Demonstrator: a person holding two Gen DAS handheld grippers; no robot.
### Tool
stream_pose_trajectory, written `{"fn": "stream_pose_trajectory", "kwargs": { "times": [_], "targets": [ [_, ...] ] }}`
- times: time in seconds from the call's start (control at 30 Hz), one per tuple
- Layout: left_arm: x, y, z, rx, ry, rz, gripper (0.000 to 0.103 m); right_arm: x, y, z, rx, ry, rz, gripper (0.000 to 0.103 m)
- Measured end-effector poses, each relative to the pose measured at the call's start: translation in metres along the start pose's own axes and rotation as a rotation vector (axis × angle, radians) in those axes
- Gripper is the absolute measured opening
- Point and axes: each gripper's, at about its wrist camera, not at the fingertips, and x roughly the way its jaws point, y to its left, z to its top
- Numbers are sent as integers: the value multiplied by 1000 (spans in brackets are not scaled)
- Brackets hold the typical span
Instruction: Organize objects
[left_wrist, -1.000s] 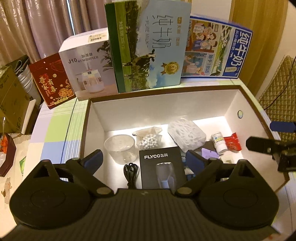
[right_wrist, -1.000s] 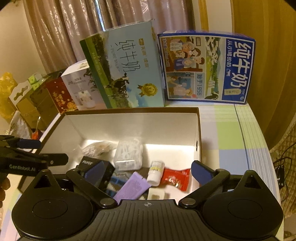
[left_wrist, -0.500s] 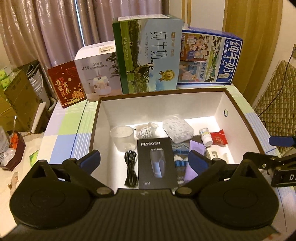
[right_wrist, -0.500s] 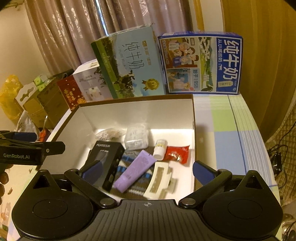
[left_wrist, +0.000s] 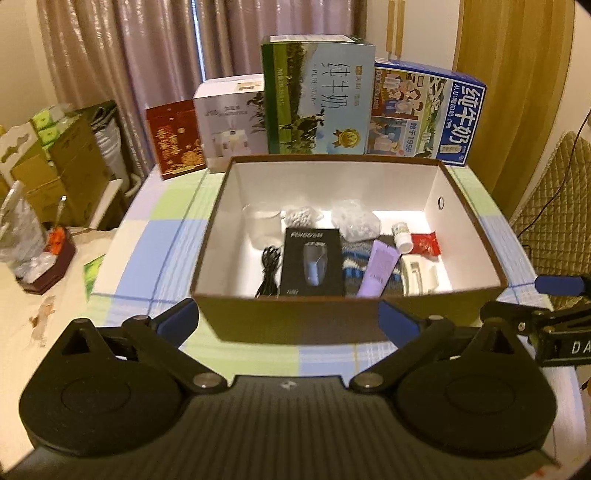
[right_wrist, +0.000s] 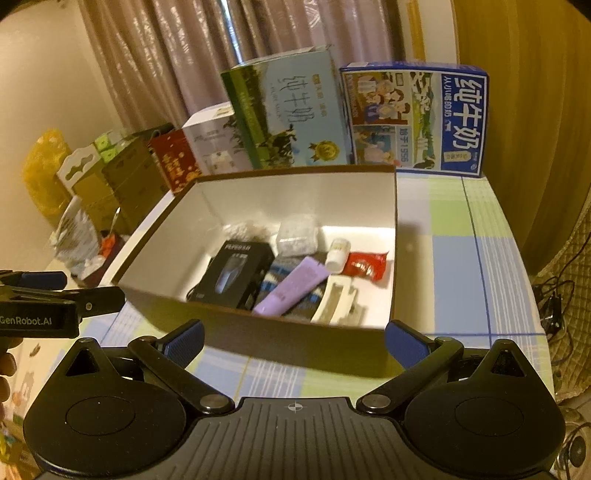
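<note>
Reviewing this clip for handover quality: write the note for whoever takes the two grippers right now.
Left gripper: open, empty, in front of the box's near wall.
Right gripper: open, empty, also just outside the near wall.
Brown box sits on the checked tablecloth and holds the black shaver box, black cable, purple tube, striped sock, white bottle, red packet, white clip, two clear bags and a clear cup at the back.
Done: the small items all lie inside the box.
Left: I cannot tell; nothing loose shows near the box.
</note>
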Motion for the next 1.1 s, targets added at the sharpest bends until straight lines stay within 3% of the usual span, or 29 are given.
{"fn": "stream_pose_trajectory", "kwargs": {
  "times": [0.3, 0.67, 1.1],
  "targets": [
    [-34, 2, -36, -37, 2, -8, 102, -22, 13, -23, -24, 13, 26, 101],
    [-70, 7, -63, -32, 6, -85, 102, -62, 31, -47, -2, -5, -19, 101],
    [-112, 37, -107, 3, 20, -135, 102, -101, 83, -97, 45, -9, -70, 101]
  ]
}}
